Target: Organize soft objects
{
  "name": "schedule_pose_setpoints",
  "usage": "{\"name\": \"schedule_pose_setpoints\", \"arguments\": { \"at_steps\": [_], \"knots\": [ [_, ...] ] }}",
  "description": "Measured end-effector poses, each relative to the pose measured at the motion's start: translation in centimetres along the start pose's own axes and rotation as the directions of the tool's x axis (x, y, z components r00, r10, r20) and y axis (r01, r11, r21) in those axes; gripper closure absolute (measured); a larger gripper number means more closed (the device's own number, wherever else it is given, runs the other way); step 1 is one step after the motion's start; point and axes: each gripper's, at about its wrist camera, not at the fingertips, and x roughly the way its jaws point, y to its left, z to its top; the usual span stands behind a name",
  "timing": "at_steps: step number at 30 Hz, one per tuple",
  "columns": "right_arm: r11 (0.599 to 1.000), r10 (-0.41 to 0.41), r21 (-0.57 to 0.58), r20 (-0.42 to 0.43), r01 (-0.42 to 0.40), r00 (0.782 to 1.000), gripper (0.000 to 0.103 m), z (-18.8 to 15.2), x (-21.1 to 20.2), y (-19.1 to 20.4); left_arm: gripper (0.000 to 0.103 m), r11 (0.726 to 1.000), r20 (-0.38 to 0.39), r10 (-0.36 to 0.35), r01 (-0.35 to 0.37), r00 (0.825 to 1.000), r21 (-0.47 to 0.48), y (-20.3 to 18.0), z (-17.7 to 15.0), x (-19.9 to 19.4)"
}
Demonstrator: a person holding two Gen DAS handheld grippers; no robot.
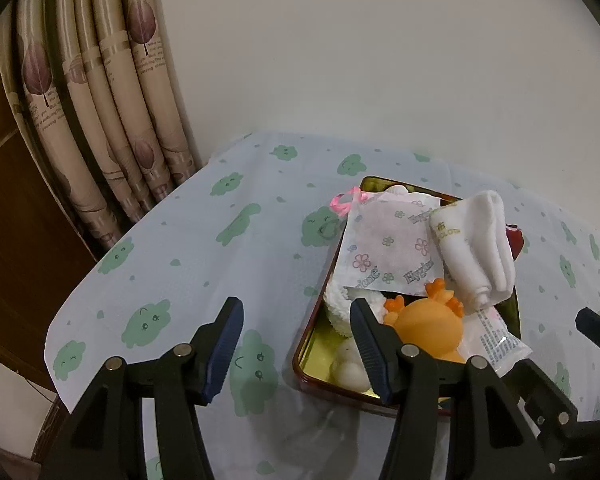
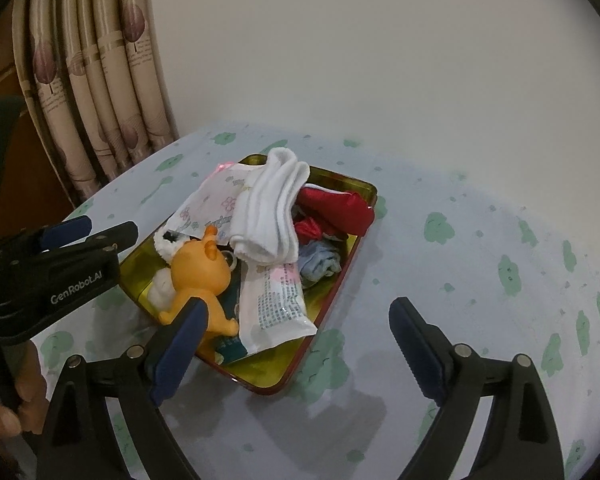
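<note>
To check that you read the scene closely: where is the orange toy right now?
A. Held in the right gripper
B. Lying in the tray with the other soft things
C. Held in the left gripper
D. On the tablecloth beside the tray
B: the orange toy lies inside the tray, and both the left gripper and the right gripper are open and empty.

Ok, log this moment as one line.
left gripper open, empty | right gripper open, empty | tray piled: white socks, orange toy

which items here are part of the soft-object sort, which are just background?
Job:
tray
white socks
orange toy
floral pouch
wipes pack
red cloth
blue cloth

Background:
curtain
tablecloth
wall
</note>
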Motion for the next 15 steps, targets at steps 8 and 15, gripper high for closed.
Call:
{"name": "schedule_pose_setpoints", "arguments": {
  "at_steps": [8,15],
  "knots": [
    [1.0,-0.002,-0.002,-0.005,0.002,1.0,0.013,-0.05,0.08,0.19,0.046,1.0,0.0,0.003,-0.003,1.0,-0.001,0.04,0.04,0.01],
    [1.0,-0.009,-0.001,-0.014,0.009,1.0,0.013,-0.07,0.32,0.19,0.046,1.0,-0.002,0.001,-0.001,1.0,-0.003,0.1,0.05,0.06]
  ]
}}
